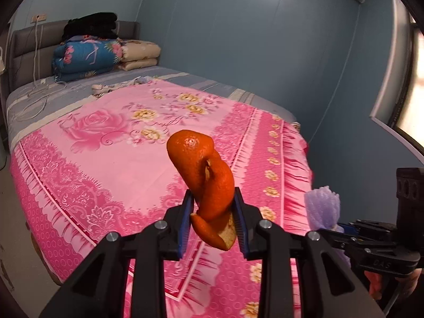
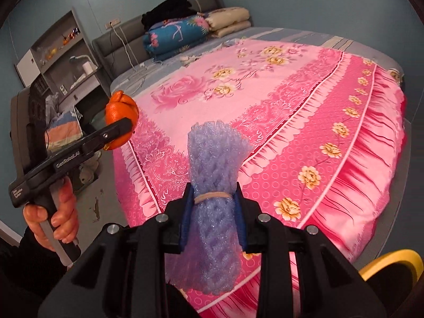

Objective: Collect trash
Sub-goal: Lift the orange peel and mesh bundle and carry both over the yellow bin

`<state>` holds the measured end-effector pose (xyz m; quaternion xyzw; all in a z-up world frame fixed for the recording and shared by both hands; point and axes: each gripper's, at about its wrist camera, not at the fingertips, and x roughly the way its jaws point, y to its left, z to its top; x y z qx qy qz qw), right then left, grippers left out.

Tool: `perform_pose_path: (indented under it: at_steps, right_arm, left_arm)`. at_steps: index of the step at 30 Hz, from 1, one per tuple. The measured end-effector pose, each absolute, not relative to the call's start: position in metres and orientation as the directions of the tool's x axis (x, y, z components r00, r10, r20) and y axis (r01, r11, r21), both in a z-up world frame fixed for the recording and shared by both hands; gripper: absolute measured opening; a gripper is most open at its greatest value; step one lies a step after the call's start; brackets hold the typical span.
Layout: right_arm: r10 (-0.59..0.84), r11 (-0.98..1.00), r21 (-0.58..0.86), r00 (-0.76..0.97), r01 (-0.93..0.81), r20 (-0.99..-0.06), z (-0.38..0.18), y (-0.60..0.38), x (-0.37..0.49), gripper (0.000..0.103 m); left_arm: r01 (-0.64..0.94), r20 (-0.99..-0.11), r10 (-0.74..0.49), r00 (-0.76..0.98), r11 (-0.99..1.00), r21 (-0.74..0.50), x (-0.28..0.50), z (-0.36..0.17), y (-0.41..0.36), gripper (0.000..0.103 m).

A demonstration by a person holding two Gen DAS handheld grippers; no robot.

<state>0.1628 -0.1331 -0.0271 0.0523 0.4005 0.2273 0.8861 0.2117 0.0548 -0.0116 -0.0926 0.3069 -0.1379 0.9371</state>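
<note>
A wide bed [image 1: 39, 100] fills most of both views, set against blue walls [image 1: 265, 39]. A pink flowered bedspread [image 1: 119, 164] covers the near part of it, with a grey striped sheet [image 1: 201, 79] showing beyond, toward the grey padded headboard [image 1: 23, 45]. Against the headboard lie folded quilts: a blue flowered one [image 1: 84, 58], a beige one [image 1: 140, 55] just beside it, and a black bundle [image 1: 92, 25] on top. White cords [image 1: 37, 95] trail over the sheet. In the right wrist view a shelf unit [image 2: 63, 53] stands beside the head of the bed, and a yellow rim [image 2: 392, 262] shows at the lower right edge.

The left gripper [image 1: 214, 222] is raised over the bedspread with its jaws clamped on an orange peel [image 1: 204, 175]; the peel curls upward out of the blue pads [image 1: 186, 222], and its pale inner side shows at the lower end. The person's left hand [image 2: 53, 220] grips the handle, seen in the right wrist view.

The right gripper [image 2: 213, 217] is also held above the foot of the bed, its jaws clamped on a purple foam net [image 2: 214, 164], a rolled bundle tied round the middle with a tan rubber band [image 2: 212, 195]. The pads press on the net right at the band. Both pieces of trash are off the bed, held in the air side by side but apart.
</note>
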Motion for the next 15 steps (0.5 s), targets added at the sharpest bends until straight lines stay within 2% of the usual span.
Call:
perform_pose_path:
  at_steps: [15]
  right_arm:
    - [0.359, 0.928, 0.306, 0.717, -0.211, -0.597, 0.004, -0.231, 0.096, 0.028]
  left_arm:
    - [0.393, -0.435, -0.446, 0.782, 0.895, -0.211, 0.144, 0.036, -0.025, 0.027]
